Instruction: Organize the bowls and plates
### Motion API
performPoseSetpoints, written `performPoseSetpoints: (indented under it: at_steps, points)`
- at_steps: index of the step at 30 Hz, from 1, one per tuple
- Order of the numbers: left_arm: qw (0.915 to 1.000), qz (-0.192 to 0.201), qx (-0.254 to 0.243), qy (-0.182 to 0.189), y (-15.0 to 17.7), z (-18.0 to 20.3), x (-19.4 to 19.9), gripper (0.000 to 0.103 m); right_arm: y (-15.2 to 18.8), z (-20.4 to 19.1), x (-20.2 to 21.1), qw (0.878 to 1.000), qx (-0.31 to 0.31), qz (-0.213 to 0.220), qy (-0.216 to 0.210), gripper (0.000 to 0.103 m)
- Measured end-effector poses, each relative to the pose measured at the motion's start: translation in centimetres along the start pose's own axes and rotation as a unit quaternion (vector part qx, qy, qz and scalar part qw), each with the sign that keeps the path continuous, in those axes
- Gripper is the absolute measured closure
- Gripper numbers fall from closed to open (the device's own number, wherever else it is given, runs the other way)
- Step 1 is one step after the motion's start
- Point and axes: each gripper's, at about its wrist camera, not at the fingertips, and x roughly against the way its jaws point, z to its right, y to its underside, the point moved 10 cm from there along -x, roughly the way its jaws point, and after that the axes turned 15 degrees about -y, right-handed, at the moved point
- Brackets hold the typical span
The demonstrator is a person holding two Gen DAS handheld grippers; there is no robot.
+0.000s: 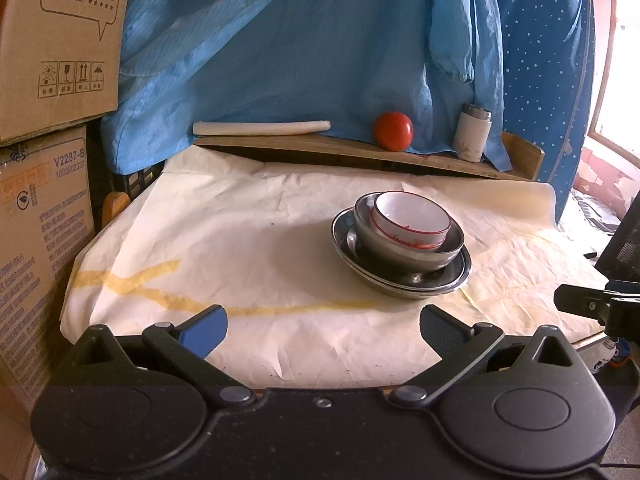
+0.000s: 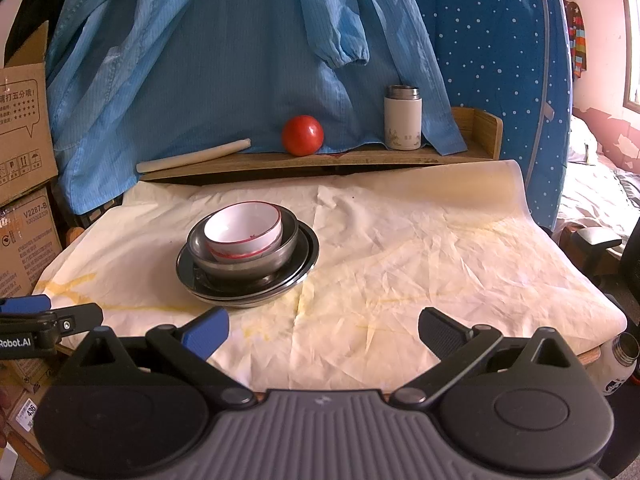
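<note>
The white bowl (image 1: 412, 216) is nested in a steel bowl (image 1: 408, 252) on stacked steel plates (image 1: 400, 280) mid-worktop (image 1: 240, 240). Both the left gripper (image 1: 324, 328) and right gripper (image 2: 324, 328) are held back, jaws spread wide and empty. Stacking appears finished; at most, a withdrawal is judged to be called for.

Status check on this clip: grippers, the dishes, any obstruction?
Left gripper and right gripper open, empty. White bowl nested in steel bowl on steel plates, mid-table. Nothing in the way.
</note>
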Motion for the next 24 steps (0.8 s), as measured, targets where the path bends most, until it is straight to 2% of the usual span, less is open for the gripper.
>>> performPoseSetpoints:
  at_steps: [24]
  points:
    - [1.0000, -0.003, -0.001, -0.001, 0.02, 0.12, 0.00, 0.001, 0.03, -0.01, 0.04, 1.000, 0.000, 0.000, -0.001, 0.000]
